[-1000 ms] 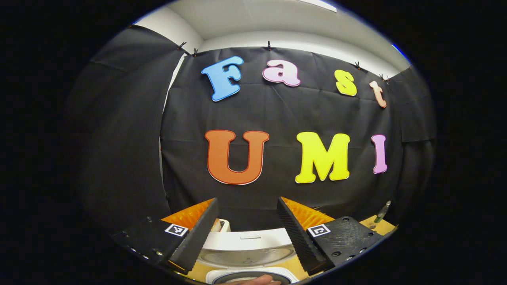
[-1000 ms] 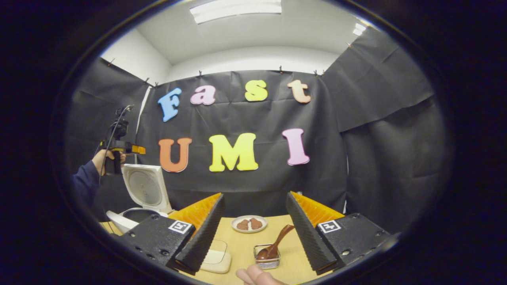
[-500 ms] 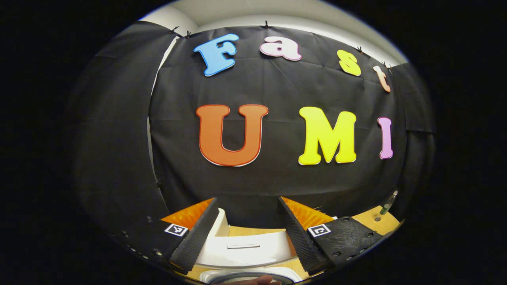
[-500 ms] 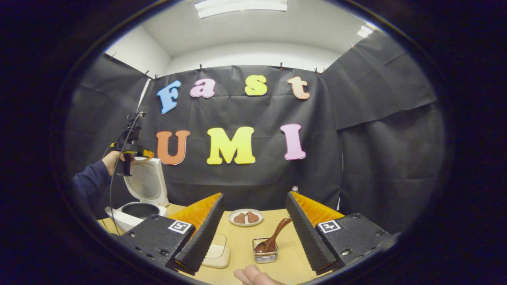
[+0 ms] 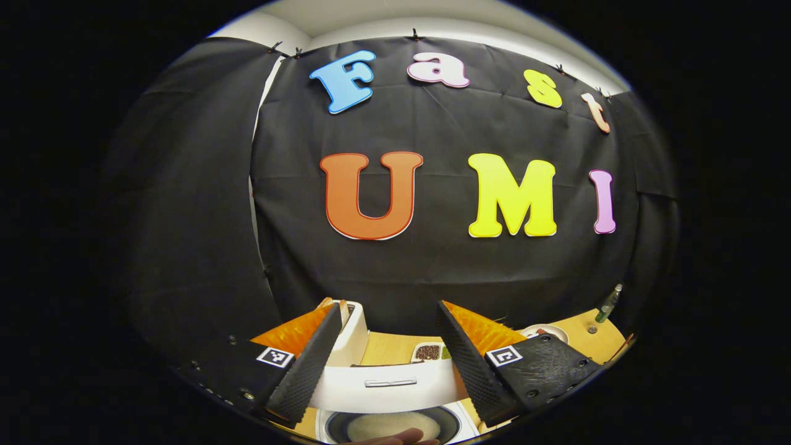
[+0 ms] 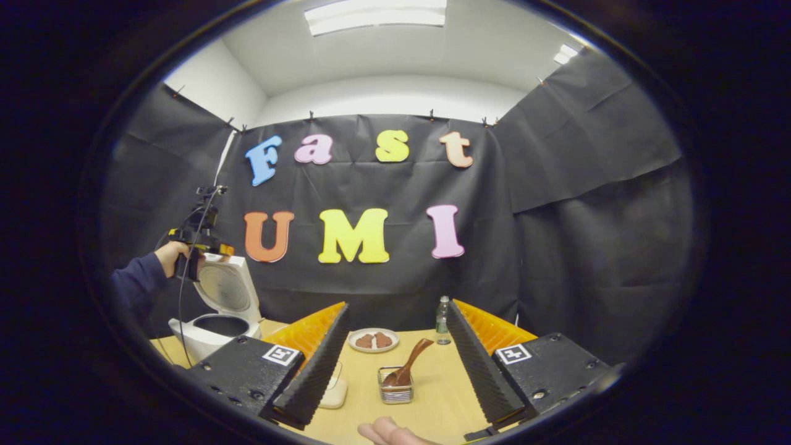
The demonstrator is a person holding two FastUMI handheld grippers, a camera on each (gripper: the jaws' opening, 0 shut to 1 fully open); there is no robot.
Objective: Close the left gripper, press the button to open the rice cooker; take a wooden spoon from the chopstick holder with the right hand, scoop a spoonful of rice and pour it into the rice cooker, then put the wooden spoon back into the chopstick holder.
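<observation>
The white rice cooker [image 6: 210, 312] is standing open on the left side of the light wooden table [image 6: 432, 395], with its round lid [image 6: 225, 287] tipped up. So the button step looks done. The rest is not done yet.

The brown wooden spoon [image 6: 406, 369] is sitting in the small wire chopstick holder [image 6: 395, 391], leaning to the right. Nobody is touching it. A flat white dish [image 6: 334, 390] is lying near the holder; I cannot tell what is in it.

The right tool [image 6: 395, 364] is hanging above the table with its two black fingers spread wide apart, holding nothing. It is pointing toward the spoon, which is sitting between its fingers farther off.

The left tool [image 5: 383, 346] is hovering over the cooker's raised lid, looking down into the dark pot [image 5: 389, 426]. Its fingers are spread apart too. A hand in a dark blue sleeve [image 6: 139, 287] is holding that tool up high beside the lid.
</observation>
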